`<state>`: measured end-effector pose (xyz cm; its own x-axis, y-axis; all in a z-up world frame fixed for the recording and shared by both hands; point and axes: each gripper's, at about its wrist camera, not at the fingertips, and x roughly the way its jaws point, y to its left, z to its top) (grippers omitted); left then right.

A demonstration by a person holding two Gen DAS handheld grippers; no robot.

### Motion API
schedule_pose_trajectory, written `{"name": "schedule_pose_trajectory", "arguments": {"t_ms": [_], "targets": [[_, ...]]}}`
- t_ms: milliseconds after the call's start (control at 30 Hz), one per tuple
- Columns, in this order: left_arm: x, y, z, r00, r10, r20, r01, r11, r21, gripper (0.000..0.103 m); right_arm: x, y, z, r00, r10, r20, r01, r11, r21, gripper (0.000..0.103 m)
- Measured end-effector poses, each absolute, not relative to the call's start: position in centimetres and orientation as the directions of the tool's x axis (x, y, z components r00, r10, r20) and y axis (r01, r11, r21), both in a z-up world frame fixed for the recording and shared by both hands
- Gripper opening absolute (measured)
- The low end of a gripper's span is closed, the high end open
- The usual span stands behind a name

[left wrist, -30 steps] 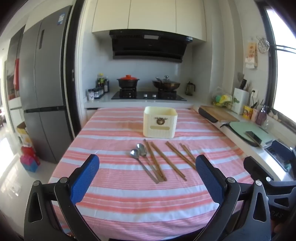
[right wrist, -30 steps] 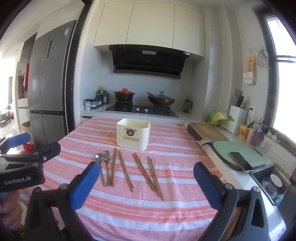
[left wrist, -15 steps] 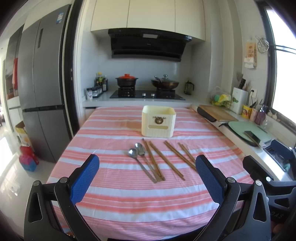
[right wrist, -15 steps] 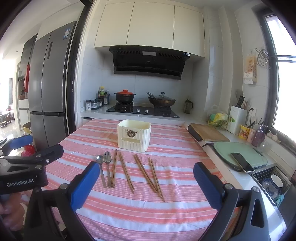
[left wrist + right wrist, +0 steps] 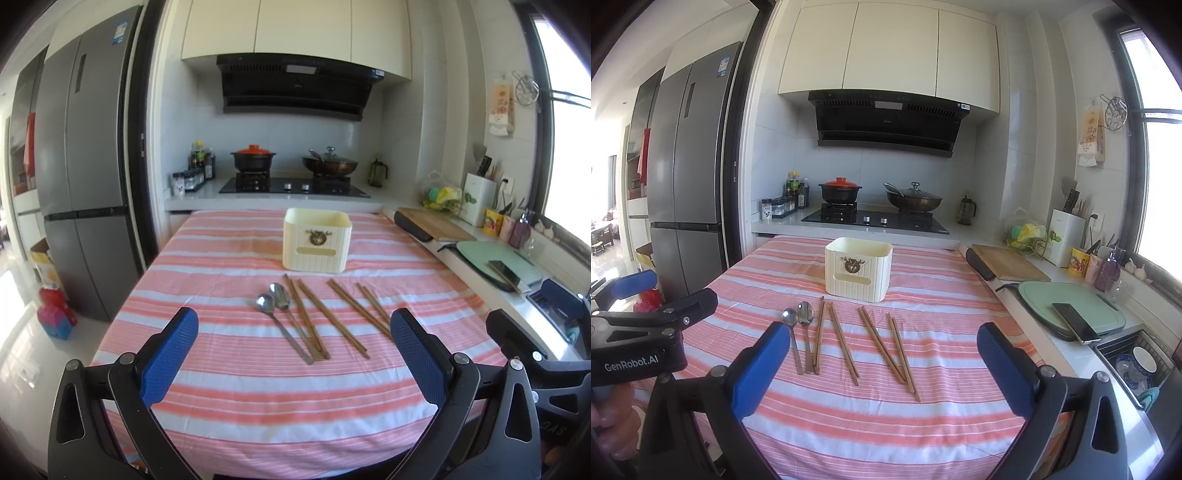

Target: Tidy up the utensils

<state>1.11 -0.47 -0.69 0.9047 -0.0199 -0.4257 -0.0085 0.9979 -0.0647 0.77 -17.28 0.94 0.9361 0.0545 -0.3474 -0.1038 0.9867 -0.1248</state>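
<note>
Left wrist: left hand-held gripper [image 5: 293,341] spread wide, empty, above striped surface [image 5: 207,258]; spoons [image 5: 275,301] and chopsticks [image 5: 332,314] just before cream holder [image 5: 316,240].
Right wrist: right hand-held gripper [image 5: 882,349] likewise apart, empty.

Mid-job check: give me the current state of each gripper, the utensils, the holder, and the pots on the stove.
Left gripper: open, empty, above the table.
Right gripper: open, empty.
Spoons: two, lying flat side by side on the striped cloth.
Chopsticks: loose, flat on the cloth, right of the spoons.
Cream holder: upright, beyond the utensils; nothing shows above its rim.
Black pot: red lid on.
Wok: lid on.
</note>
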Motion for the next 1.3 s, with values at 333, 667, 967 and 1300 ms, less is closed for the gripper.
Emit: {"name": "schedule_pose_trajectory", "arguments": {"t_ms": [333,667,967,1300], "targets": [[1.49,-0.61,-1.28,0.899,-0.024,-0.437,-0.008,0.998,-0.07,0.103,0.85,-17.45,0.64,0.933,0.053,-0.355,-0.101,0.988,-0.12,0.103],[1.34,-0.7,-1.3,0.897,-0.027,-0.441,-0.007,0.997,-0.076,0.103,0.93,-17.5,0.52,0.931,0.054,-0.36,-0.104,0.987,-0.122,0.103],[1.41,-0.59,-1.23,0.897,-0.028,-0.442,-0.006,0.997,-0.077,0.103,0.95,-17.47,0.49,0.931,0.054,-0.361,-0.105,0.987,-0.123,0.103],[1.36,-0.69,-1.27,0.897,-0.029,-0.44,-0.006,0.997,-0.078,0.103,0.95,-17.42,0.36,0.93,0.054,-0.365,-0.106,0.987,-0.124,0.103]]}}
